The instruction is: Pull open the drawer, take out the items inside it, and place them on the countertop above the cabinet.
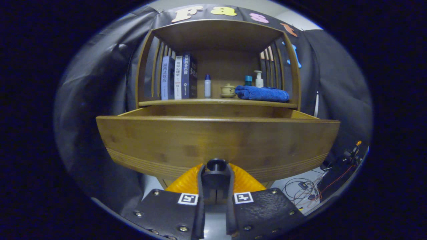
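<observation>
Gripper (216, 181) level, pointing straight at drawer (217, 140) front; fingers narrow, both clamped on dark round knob (216, 165) at front panel's lower middle. Drawer pulled out from wooden cabinet (218, 40), wide front panel hiding its contents. Countertop (186, 102) just above and behind drawer: three upright books (178, 78) at left, small bottle (207, 86), lidded cup (228, 90), folded blue towel (262, 93), teal container (248, 80) and pump bottle (259, 79) behind towel. Loose cables (305, 190) on floor, right of fingers.
</observation>
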`<state>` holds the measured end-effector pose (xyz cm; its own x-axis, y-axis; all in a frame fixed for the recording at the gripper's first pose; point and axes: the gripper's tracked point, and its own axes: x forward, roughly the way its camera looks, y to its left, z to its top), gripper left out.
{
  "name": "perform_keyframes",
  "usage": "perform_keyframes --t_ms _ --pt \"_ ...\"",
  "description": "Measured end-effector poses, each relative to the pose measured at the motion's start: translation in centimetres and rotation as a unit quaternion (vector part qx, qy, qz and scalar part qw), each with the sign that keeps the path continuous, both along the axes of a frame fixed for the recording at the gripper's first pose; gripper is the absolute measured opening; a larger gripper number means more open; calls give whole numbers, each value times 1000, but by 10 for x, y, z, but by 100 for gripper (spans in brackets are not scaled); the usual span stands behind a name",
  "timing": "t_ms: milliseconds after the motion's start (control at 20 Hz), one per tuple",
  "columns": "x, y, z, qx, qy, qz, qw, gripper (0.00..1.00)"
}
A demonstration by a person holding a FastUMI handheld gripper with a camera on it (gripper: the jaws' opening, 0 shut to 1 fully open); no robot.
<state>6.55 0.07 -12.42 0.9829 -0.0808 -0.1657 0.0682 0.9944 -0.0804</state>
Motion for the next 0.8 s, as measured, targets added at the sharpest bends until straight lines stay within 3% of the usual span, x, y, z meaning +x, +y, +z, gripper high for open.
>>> perform_keyframes --t_ms 150,300,400,450,600,800 --pt "-4 3 0 15 -2 13 1000 26" --pt "-16 15 20 63 -39 23 997 67" --pt "-28 13 41 55 -45 8 997 94" --pt "-35 18 51 49 -50 7 998 100" --pt "-43 26 84 34 -55 -1 998 100" --pt "-26 39 104 -2 -7 -14 1000 100"
